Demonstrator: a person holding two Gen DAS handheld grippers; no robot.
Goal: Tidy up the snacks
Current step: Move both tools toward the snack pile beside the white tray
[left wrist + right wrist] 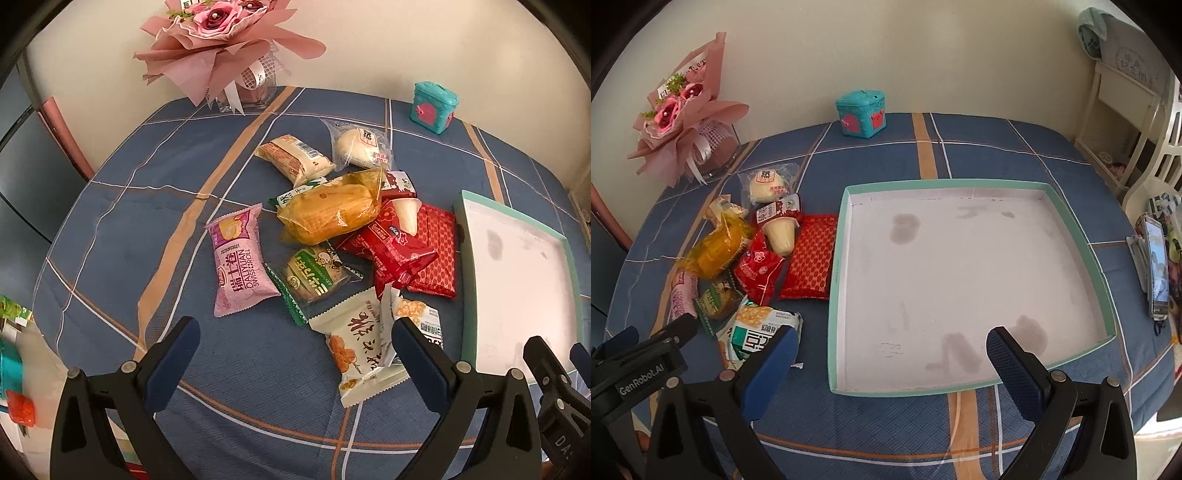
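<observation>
The snacks are heaped together on the blue checked tablecloth, just left of the shallow teal-rimmed box, which lies bare (only stains mark its white floor), presumably set there to receive them. The left gripper is held with its jaws wide apart above the near edge of the pile, the cream packet beside its right finger. The right gripper is likewise held spread and empty over the box's near rim.
</observation>
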